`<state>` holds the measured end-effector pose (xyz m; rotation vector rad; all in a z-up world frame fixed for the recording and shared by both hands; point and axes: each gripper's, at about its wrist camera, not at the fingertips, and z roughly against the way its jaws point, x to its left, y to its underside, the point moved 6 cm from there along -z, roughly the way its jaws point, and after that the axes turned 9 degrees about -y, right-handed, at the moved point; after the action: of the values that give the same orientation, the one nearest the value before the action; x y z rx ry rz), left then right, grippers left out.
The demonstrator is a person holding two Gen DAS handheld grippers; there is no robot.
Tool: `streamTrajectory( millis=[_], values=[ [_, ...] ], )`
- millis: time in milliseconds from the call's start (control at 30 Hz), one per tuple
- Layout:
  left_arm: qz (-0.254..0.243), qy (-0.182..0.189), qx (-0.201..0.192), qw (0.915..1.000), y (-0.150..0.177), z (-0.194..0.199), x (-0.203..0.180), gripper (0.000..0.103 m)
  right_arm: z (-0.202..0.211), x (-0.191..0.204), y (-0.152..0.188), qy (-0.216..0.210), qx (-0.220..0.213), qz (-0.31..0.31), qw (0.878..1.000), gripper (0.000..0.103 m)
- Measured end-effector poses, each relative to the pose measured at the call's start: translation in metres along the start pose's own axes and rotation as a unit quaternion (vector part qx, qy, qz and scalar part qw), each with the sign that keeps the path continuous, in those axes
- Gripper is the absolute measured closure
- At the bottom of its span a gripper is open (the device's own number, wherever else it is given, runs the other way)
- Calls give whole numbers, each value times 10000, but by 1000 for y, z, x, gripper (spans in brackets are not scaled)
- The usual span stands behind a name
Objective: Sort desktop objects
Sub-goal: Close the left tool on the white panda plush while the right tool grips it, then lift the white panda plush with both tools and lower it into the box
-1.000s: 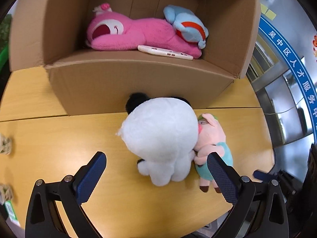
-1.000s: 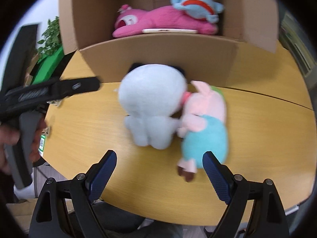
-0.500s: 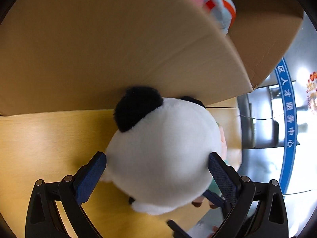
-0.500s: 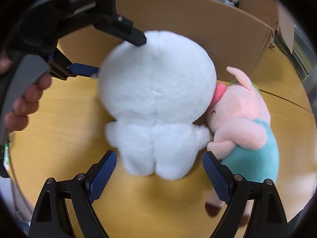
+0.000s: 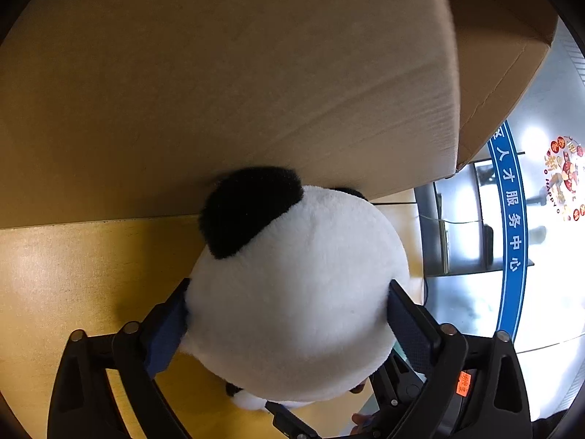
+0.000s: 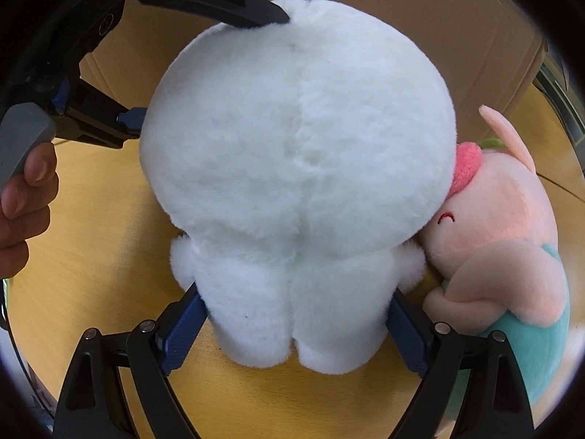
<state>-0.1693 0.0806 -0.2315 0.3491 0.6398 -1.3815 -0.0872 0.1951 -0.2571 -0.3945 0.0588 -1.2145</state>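
Behind the yellow table (image 5: 73, 274) stands a cardboard box (image 5: 219, 91); our left tongs (image 5: 289, 314) squeeze the panda plush (image 5: 292, 292) at its head. From the right wrist, our right tongs (image 6: 296, 325) clamp its body beside a pink pig plush (image 6: 504, 241).

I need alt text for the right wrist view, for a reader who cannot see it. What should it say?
A white panda plush fills the view from behind, the right tool closed on its lower body and the left tool gripping its head. A pink pig plush in teal leans against its right side on a wooden table, before a cardboard box.
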Motion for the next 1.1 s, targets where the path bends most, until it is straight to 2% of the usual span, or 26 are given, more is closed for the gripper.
streamTrajectory(
  millis=[67,200,333,400,433,500,567,700,833,867,900,933,967,1000,1033,1067,1100],
  values=[
    [6,-38,-83,10000,0,2,-2,12,1,0,2,-58,29,49,10000,20],
    [-18,-123,-196,9997,6,7,-9,20,6,-4,7,-329,81,11,9994,36],
    [17,-289,-296,9991,17,18,-15,25,18,-5,13,-584,87,67,9982,45],
    [75,-388,-382,9985,24,28,-18,34,30,-2,19,-771,64,99,9970,49],
    [117,-424,-432,9981,29,35,-20,37,39,0,23,-866,22,121,9962,50],
    [179,-481,-538,9972,40,51,-27,51,59,3,31,-1044,-89,174,9943,52],
    [171,-537,-646,9963,49,69,-36,60,83,5,38,-1209,-251,245,9920,53],
    [108,-536,-877,9946,62,101,-54,62,119,3,42,-1344,-533,480,9883,55],
    [369,-454,-873,9945,64,103,-57,59,137,-4,40,-1497,-654,619,9846,57],
    [500,-423,-841,9943,64,101,-54,48,138,0,40,-1524,-715,642,9836,58],
    [634,-357,-788,9942,64,99,-51,29,147,3,46,-1593,-786,691,9817,60],
    [761,-273,-729,9941,65,96,-47,20,150,5,45,-1644,-811,734,9803,61],
    [895,-185,-659,9936,66,90,-42,10,152,6,42,-1693,-831,776,9790,65],
    [1033,-96,-583,9929,68,83,-36,6,147,13,42,-1713,-738,796,9792,76],
    [1171,-7,-506,9918,70,75,-30,5,138,14,43,-1660,-582,822,9810,90],
    [1308,82,-430,9904,72,68,-24,5,126,14,46,-1600,-420,841,9826,100],
    [1483,110,-254,9885,76,57,-15,5,114,14,49,-1540,-257,860,9840,100]
  ],
)
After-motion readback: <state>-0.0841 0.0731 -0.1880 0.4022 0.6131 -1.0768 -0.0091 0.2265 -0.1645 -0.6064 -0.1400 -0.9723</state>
